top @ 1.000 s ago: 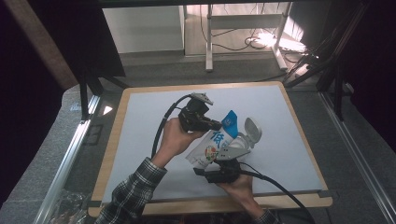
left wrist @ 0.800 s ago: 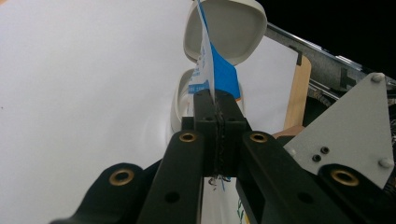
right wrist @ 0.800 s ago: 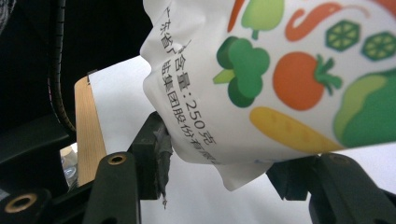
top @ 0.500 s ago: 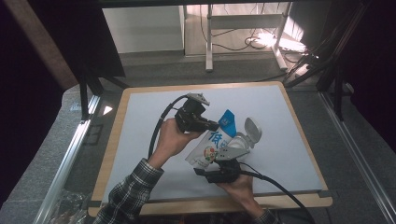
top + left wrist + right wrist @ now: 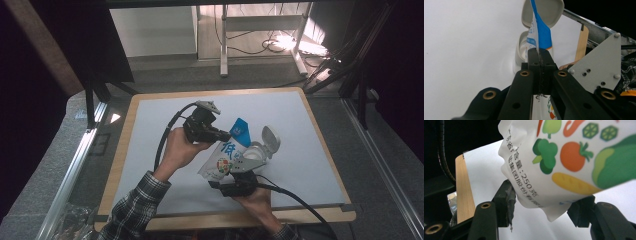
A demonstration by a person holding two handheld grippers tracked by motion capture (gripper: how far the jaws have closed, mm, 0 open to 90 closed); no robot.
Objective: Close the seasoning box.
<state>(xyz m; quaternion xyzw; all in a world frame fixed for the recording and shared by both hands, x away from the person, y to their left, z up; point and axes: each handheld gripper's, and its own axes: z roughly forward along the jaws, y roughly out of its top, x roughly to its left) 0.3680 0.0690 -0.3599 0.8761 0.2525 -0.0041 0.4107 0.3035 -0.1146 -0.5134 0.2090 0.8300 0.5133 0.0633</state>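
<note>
The left gripper (image 5: 220, 134) is clamped tight on the blue top corner of the pouch (image 5: 226, 156); the right gripper (image 5: 239, 176) pinches the pouch's lower end. The pouch is white with blue at the top, printed with vegetables and Chinese characters. It hangs above the middle of the white mat (image 5: 150, 125), with bare mat toward nine and three o'clock. Its long axis runs from seven o'clock up to one. At three o'clock, just beside it, sits an open white flip-lid container (image 5: 260, 150).

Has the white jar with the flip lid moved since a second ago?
No. The jar sits at the same spot on the white mat, same gap to the board's right edge, lid open.
</note>
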